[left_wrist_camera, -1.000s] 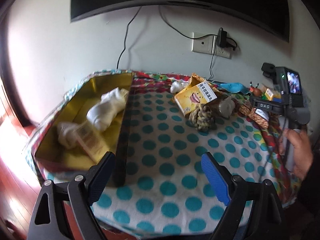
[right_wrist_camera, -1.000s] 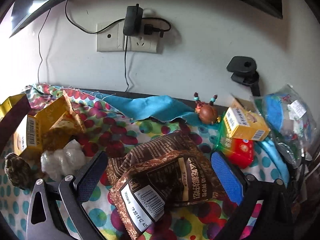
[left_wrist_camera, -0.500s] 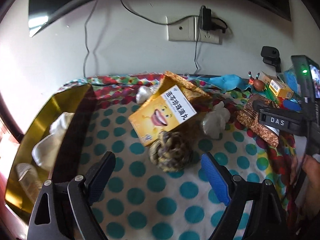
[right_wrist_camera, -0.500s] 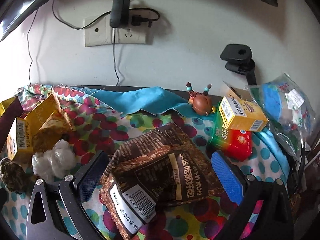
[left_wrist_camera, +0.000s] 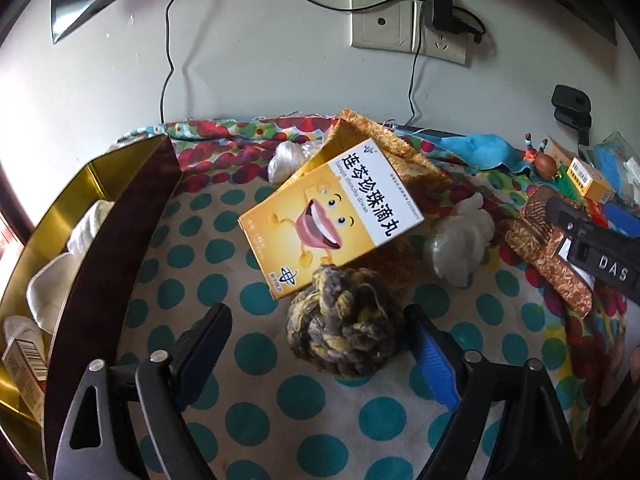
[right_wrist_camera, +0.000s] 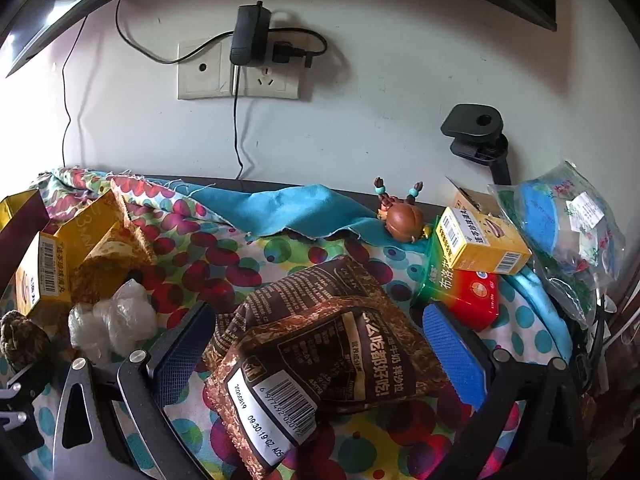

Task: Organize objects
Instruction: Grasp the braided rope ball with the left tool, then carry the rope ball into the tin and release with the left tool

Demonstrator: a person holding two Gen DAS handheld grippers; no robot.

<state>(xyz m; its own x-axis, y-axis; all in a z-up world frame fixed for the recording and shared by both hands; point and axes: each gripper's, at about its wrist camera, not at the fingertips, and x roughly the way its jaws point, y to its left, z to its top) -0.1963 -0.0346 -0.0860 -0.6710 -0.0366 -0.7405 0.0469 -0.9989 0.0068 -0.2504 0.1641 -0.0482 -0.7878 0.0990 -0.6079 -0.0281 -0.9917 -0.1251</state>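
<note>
Left gripper wide apart around yarn ball; yellow box just beyond. Gold tray at left – white cloths, small carton inside. Right gripper spread – straddling brown packet.

left tool fingers spread wide, low over the counter; right tool fingers spread wide too, neither gripping anything.

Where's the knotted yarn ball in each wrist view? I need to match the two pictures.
Left wrist: the yarn ball sits low centre, between the open fingers of the left gripper.
Right wrist: yarn ball at the far left edge, partly cut off.
Shared landmark: the crumpled white plastic bag beside it.
</note>
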